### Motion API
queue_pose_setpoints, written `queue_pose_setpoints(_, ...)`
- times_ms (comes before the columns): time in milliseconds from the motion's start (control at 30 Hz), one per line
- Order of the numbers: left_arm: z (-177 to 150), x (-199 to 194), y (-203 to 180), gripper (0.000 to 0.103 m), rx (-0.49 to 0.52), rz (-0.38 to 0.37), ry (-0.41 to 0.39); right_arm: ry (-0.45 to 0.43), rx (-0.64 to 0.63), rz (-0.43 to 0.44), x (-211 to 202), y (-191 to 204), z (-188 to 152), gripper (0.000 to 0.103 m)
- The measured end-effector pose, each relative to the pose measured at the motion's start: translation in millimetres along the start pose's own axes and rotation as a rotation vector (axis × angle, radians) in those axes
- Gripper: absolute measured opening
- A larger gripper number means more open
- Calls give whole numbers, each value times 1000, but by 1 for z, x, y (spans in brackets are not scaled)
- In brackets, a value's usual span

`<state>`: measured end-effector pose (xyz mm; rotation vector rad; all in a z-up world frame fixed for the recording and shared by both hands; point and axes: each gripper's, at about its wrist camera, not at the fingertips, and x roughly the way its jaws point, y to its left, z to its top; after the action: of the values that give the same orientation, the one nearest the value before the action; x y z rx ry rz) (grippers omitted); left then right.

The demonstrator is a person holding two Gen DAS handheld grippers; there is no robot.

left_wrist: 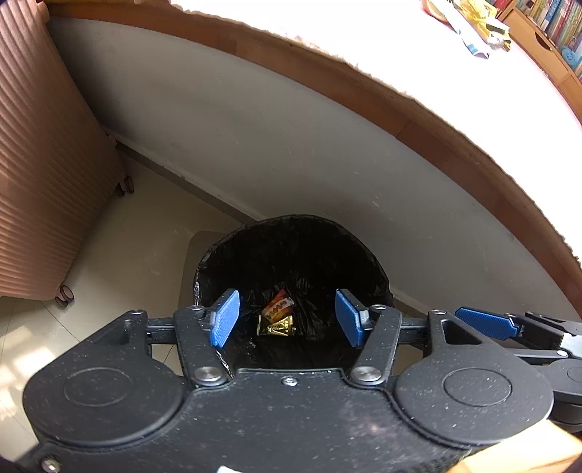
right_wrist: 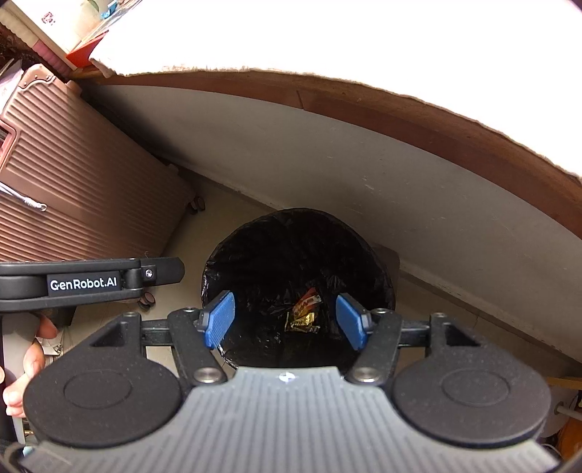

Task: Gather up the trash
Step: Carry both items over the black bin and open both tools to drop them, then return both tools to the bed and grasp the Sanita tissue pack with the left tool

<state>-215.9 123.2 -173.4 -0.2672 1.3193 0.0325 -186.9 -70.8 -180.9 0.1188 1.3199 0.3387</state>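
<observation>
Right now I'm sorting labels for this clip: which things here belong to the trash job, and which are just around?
Job:
- bin with black liner
- wrappers lying inside it
- left gripper, open
- right gripper, open
- litter pile on the pale surface

Around:
- pink suitcase
- bookshelf

Bin (left_wrist: 294,254) mouth, lower centre of both views: open upward, unobstructed; only wrappers (left_wrist: 278,316) lie at the bottom of the black liner. Left hand-held gripper (left_wrist: 287,316) and right hand-held gripper (right_wrist: 287,318) both hover over the mouth with fingers spread wide, nothing between them. Wall (left_wrist: 254,127) stands just behind the bin, upper centre, closing that side. Brown edge of the surface (left_wrist: 418,120) overhangs above. Ribbed suitcase (left_wrist: 47,163) blocks the left. Bare floor (left_wrist: 127,247) between suitcase and bin is passable.
</observation>
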Motion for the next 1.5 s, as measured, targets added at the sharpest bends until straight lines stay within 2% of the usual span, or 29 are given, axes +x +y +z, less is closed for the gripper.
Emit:
queue_pose_setpoints(267,9,-20,-1,61,8,11,-40,-52,11,-32,-19,2,1,75)
queue_pose_setpoints(367,19,-49,-4,61,28,-26,-105,-98,28,-49,-40,4,4,75)
queue_pose_setpoints(400,25,-60,-6,61,37,-45,-133,-120,37,-55,-50,4,5,75)
queue_pose_setpoints(533,56,-100,-16,77,88,-109,-242,-229,80,-87,-95,3,18,75)
queue_pose_setpoints(733,112,-143,-48,82,189,-170,-359,-440,127,-198,-164,-7,51,75)
queue_pose_setpoints(900,156,-162,-90,84,197,-226,-383,-563,173,-257,-208,-28,96,75)
queue_pose_setpoints(1033,187,-155,-117,86,175,-238,-367,-615,202,-275,-225,-54,134,74)
queue_pose_setpoints(1167,213,-129,-142,86,155,-247,-355,-638,194,-264,-223,-83,173,68)
queue_pose_setpoints(1333,241,-88,-176,85,82,-214,-318,-571,169,-221,-194,-128,232,62)
queue_pose_setpoints(1500,266,-33,-210,78,-5,-149,-250,-490,125,-163,-163,-166,278,62)
